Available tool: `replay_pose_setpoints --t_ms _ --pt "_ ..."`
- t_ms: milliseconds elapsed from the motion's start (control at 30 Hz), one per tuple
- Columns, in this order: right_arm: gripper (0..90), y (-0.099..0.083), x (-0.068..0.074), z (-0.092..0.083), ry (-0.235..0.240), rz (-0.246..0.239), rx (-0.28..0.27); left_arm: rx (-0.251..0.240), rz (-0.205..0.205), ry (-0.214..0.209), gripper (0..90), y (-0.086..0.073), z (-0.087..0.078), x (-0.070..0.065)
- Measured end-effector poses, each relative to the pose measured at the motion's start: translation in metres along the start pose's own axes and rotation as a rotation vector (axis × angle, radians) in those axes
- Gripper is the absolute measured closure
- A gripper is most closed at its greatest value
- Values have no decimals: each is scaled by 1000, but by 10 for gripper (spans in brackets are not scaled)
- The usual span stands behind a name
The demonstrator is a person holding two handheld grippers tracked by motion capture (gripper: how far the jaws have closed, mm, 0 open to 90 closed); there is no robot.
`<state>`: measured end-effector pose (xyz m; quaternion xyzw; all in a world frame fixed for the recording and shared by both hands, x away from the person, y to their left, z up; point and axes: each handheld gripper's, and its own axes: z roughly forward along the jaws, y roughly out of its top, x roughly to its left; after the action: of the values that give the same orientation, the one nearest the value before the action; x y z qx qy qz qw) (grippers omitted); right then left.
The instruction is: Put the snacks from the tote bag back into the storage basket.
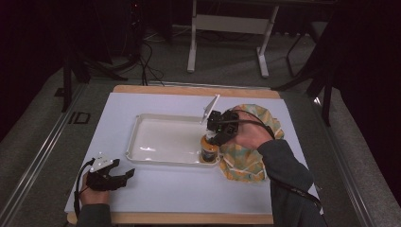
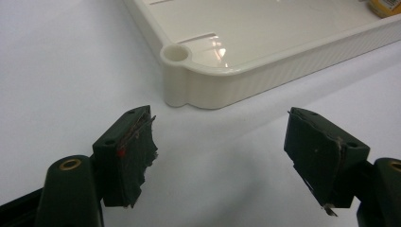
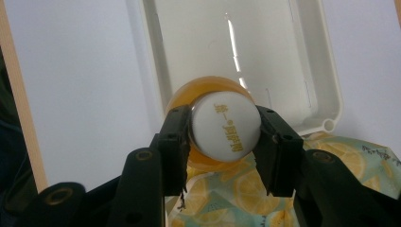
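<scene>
Right hand-held gripper (image 3: 224,142) pinching bottle (image 3: 226,130) by its white cap at tray (image 1: 142,142) corner, beside lemon-print cloth (image 1: 246,163), left hand-held gripper (image 2: 220,151) spread above counter (image 1: 189,189)

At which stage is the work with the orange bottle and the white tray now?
Done: the right gripper is shut on the white cap of the orange bottle, at the tray's near right corner beside the lemon-print bag. In hand: placing or lifting the bottle; whether it rests on the tray floor I cannot tell. Left: letting go. The left gripper is open on the table, near the tray's other corner.
</scene>
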<state>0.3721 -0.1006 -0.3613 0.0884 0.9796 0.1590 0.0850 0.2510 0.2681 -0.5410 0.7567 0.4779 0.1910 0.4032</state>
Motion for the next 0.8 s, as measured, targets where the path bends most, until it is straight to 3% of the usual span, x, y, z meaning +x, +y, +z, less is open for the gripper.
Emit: replay_pose_setpoints --t_ms 800 --pt "584 0 -2 1 41 17 10 -2 0 0 252 0 0 0"
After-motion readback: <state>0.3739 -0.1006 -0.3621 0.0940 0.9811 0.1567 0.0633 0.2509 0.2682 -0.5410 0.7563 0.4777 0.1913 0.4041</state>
